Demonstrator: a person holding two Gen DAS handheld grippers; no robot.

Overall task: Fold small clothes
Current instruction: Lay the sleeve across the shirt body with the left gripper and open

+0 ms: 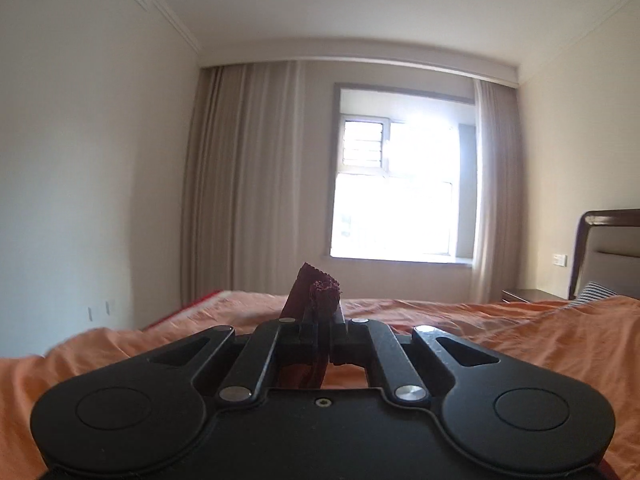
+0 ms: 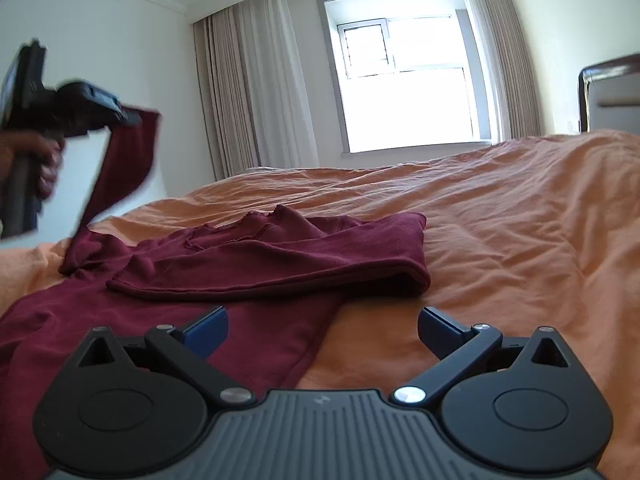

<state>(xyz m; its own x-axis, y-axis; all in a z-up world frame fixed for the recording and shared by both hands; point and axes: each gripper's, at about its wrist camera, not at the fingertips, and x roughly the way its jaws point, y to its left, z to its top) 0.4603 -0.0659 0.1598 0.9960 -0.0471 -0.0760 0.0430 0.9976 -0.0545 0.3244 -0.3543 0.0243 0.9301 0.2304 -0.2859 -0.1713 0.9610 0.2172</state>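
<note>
Left claw (image 1: 320, 312) is clamped shut on one sleeve of the dark red knit garment (image 2: 256, 256), lifting it at upper left of the right wrist frame. Right claw (image 2: 322, 330) gapes wide, empty, just below the garment's folded body on the orange bedspread (image 2: 500, 220).

garments: one, a dark red top (image 2: 248, 256)
grippers: two, left (image 2: 132, 118) and right (image 2: 322, 330)
hands: one (image 2: 46, 160)
beds: one, orange cover (image 2: 500, 220)
windows: one (image 2: 404, 76)
curtains: two, one (image 2: 248, 88) on each side (image 2: 486, 48)
headboards: one (image 2: 608, 92)
striped pillows: one (image 1: 596, 294)
wall switches: one (image 1: 559, 260)
</note>
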